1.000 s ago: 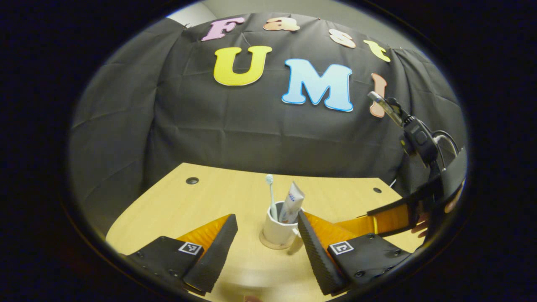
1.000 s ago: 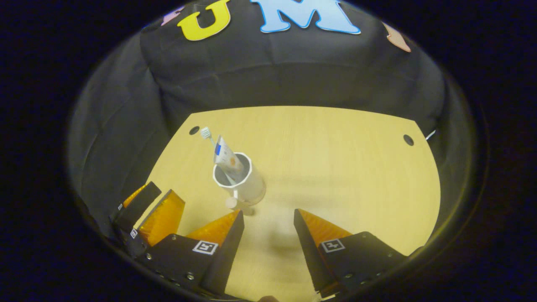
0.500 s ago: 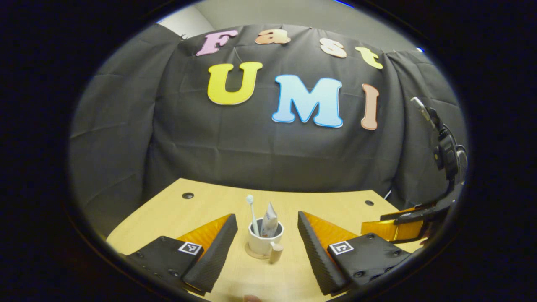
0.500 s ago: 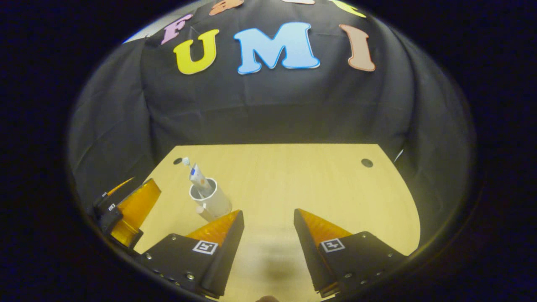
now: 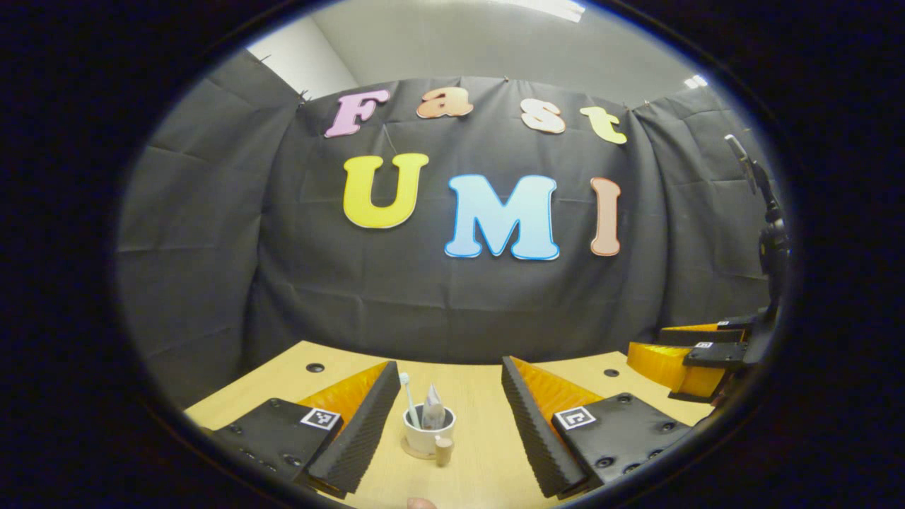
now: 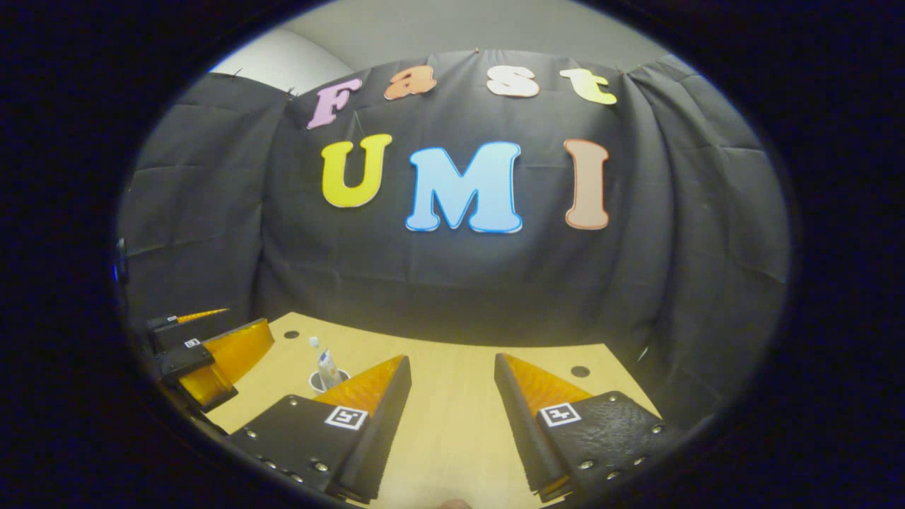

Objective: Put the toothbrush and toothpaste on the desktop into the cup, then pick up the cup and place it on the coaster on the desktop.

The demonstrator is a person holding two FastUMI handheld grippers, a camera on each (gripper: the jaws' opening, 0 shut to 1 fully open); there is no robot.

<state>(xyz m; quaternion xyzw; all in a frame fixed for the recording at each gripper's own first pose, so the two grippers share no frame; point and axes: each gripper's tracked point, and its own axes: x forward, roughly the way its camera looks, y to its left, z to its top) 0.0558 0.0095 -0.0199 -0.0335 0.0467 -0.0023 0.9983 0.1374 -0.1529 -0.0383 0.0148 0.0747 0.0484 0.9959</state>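
Cup sits on coaster; left gripper and right gripper gape, grasping nothing.

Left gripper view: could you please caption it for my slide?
Open left tool facing white ceramic cup holding toothbrush and toothpaste tube on round wooden coaster.

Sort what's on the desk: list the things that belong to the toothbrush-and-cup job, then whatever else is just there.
Belongs to the job:
- toothbrush, standing in the cup
- toothpaste, also in the cup
- cup
- coaster under the cup

Just there:
- desk with its round holes
- black cloth wall
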